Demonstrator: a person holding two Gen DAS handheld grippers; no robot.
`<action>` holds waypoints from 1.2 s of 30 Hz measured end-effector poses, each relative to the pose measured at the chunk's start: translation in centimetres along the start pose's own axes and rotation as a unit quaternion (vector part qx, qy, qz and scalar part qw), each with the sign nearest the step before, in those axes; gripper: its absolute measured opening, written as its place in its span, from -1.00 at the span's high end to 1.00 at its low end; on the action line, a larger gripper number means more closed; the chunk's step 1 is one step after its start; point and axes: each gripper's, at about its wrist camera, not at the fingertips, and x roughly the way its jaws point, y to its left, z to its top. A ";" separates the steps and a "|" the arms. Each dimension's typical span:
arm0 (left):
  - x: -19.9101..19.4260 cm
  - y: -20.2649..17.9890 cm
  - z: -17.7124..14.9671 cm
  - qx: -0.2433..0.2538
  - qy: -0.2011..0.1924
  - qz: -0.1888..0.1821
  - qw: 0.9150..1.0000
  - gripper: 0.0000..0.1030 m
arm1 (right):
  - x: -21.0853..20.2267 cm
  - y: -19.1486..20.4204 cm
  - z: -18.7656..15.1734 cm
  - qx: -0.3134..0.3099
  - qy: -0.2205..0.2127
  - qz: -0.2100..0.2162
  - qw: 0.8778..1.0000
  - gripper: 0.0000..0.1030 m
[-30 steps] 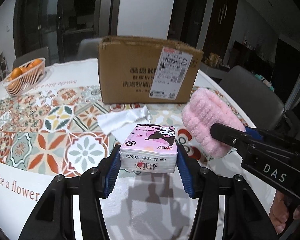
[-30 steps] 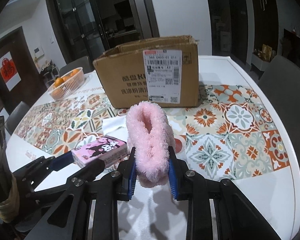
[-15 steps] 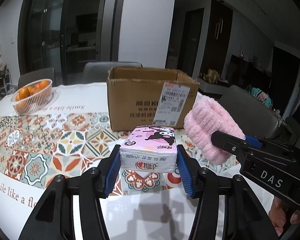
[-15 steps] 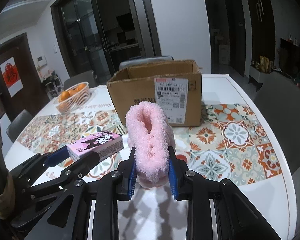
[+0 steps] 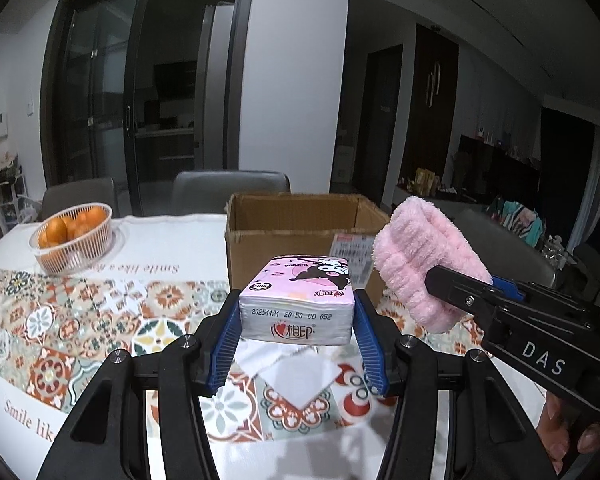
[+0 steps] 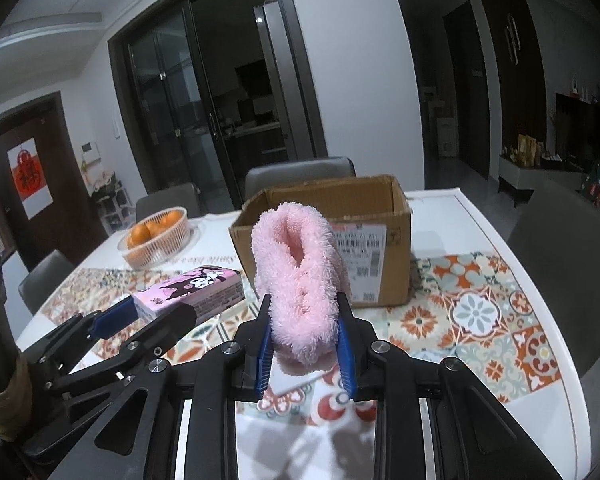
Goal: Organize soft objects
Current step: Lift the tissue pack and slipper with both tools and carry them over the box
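1. The left gripper is clamped on a pink tissue pack. Its blue pads press on both long sides of the pack, and the printed end faces the camera.
2. The pack is in the air above the table, not touching it. In the right wrist view the same pack shows at the left, between the left gripper's fingers.
3. The right gripper is clamped on a fluffy pink slipper. The pads squeeze its near end, and the open side of the slipper faces up and away from the camera.
4. In the left wrist view the slipper is at the right, held up beside the tissue pack and apart from it. The black body of the right gripper carries the letters "DAS", and a person's hand holds it at the lower right edge.
5. Under both grippers a white cloth lies flat on the patterned tablecloth.
6. Behind the two held things stands an open cardboard box with a shipping label on its near wall.
7. Further left on the table is a white basket with oranges.
8. Grey chairs stand behind the table.
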 end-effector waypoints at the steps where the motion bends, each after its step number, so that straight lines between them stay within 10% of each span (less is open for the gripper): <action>1: 0.0 0.0 0.3 0.002 -0.004 0.000 1.000 -0.03 | -0.1 0.0 0.3 0.000 -0.004 0.000 1.000 0.44; 36: 8.5 1.5 8.3 0.038 -0.066 0.014 0.997 -0.01 | 6.9 -0.9 8.4 -0.015 -0.059 -0.005 0.998 0.44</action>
